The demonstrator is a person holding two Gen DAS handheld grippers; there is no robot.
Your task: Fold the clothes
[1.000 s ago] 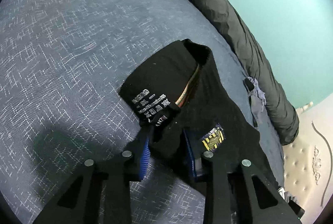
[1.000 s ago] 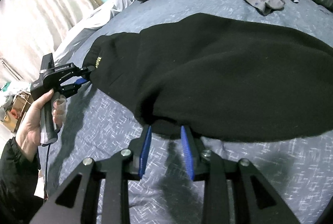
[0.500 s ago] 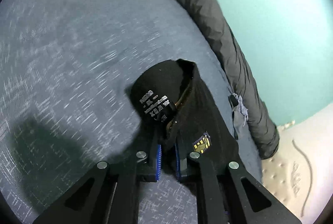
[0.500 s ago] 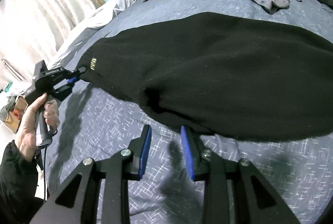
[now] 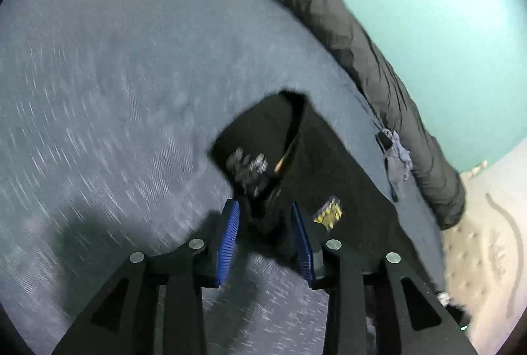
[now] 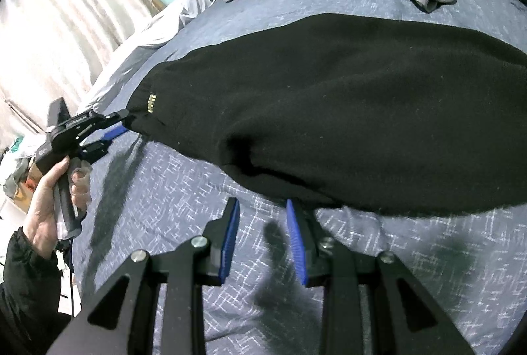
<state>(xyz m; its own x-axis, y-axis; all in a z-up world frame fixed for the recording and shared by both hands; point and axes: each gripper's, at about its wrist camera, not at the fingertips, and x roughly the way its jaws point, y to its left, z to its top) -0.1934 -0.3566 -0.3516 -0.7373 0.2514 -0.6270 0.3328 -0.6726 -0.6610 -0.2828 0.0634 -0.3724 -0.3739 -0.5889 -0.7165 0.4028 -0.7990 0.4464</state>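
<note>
left gripper jaws opening; black garment stretches lengthwise away from it.

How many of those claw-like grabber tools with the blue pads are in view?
2. The left gripper, held by a hand, has its jaws opening around the waistband of the black trousers. The right gripper sits empty at their near edge.
</note>
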